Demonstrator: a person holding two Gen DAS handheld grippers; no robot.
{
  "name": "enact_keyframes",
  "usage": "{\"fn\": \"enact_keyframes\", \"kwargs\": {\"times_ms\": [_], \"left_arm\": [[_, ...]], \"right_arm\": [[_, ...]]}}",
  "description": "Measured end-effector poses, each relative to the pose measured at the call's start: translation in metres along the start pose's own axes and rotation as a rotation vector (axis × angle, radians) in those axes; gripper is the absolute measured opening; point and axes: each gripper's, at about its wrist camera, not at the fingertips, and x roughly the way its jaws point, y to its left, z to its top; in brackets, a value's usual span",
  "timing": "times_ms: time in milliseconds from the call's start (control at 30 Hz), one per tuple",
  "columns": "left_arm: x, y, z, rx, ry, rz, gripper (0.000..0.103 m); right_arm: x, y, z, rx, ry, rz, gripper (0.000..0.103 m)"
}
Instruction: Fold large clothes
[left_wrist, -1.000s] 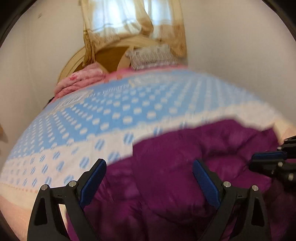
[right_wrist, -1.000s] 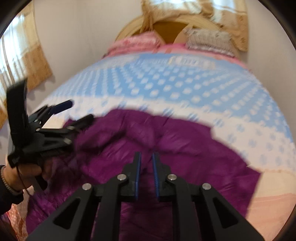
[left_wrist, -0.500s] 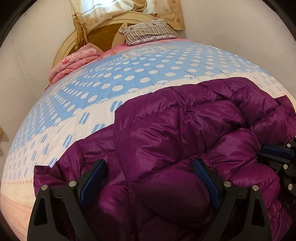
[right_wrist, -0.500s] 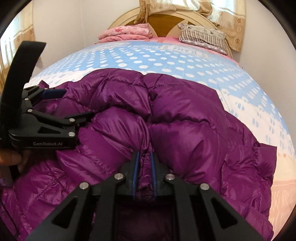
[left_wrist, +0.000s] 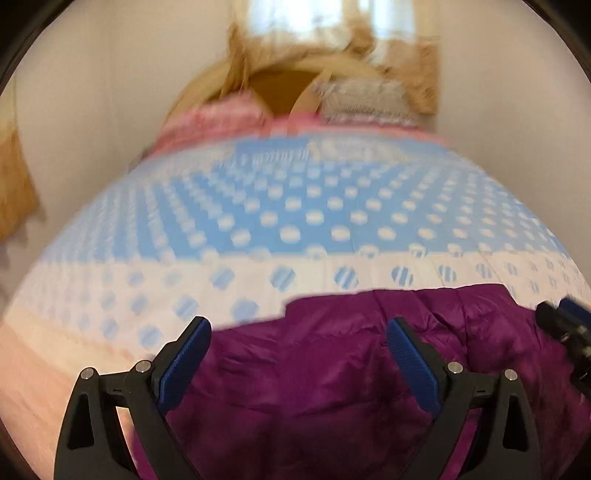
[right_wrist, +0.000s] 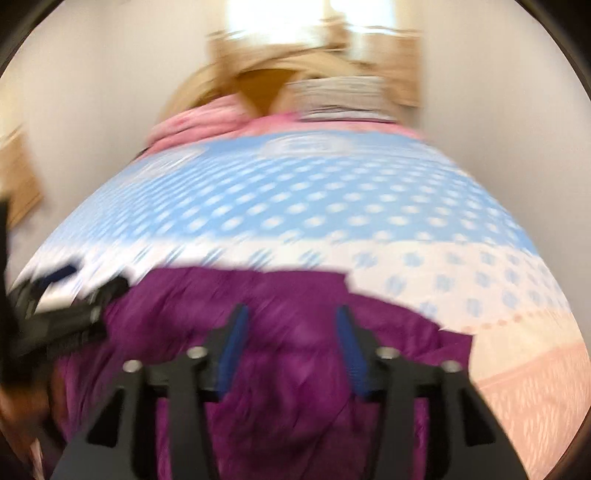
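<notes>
A purple puffer jacket (left_wrist: 332, 369) lies bunched on the near end of the bed; it also shows in the right wrist view (right_wrist: 288, 332). My left gripper (left_wrist: 297, 343) is open and empty, raised over the jacket's left part. My right gripper (right_wrist: 291, 328) is open and empty over the jacket's middle. The right gripper (left_wrist: 565, 328) shows at the right edge of the left wrist view. The left gripper (right_wrist: 66, 314) shows at the left edge of the right wrist view. Both views are blurred by motion.
The bed has a blue bedspread with white dots (left_wrist: 314, 214) and a pale pink border (right_wrist: 535, 387). A pink folded quilt (right_wrist: 207, 118) and a striped pillow (right_wrist: 343, 96) lie by the wooden headboard (left_wrist: 280, 85). Walls stand on both sides.
My right gripper has opened and let go of the jacket. Both grippers have lifted and tilted up, so the jacket now sits low in both views.
</notes>
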Motion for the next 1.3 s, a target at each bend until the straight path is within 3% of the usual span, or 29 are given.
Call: {"fn": "enact_keyframes", "kwargs": {"times_ms": [100, 200, 300, 633, 1167, 1300], "left_arm": [[0.031, -0.022, -0.003, 0.002, 0.035, 0.064, 0.096], [0.063, -0.038, -0.017, 0.088, 0.087, 0.129, 0.096], [0.074, -0.033, -0.025, 0.069, 0.111, 0.1, 0.098], [0.08, -0.03, -0.027, 0.053, 0.116, 0.113, 0.101], [0.08, -0.029, -0.027, 0.052, 0.122, 0.111, 0.102], [0.068, -0.019, -0.021, 0.03, 0.168, 0.079, 0.102]], "right_arm": [[0.041, 0.008, -0.002, 0.002, 0.053, -0.039, 0.055], [0.066, 0.004, -0.015, 0.026, 0.086, -0.058, 0.055], [0.078, 0.004, -0.029, 0.003, 0.094, -0.06, 0.055], [0.08, 0.014, -0.038, -0.037, 0.112, -0.098, 0.056], [0.085, 0.016, -0.04, -0.046, 0.121, -0.101, 0.057], [0.078, 0.008, -0.034, -0.023, 0.153, -0.052, 0.056]]}}
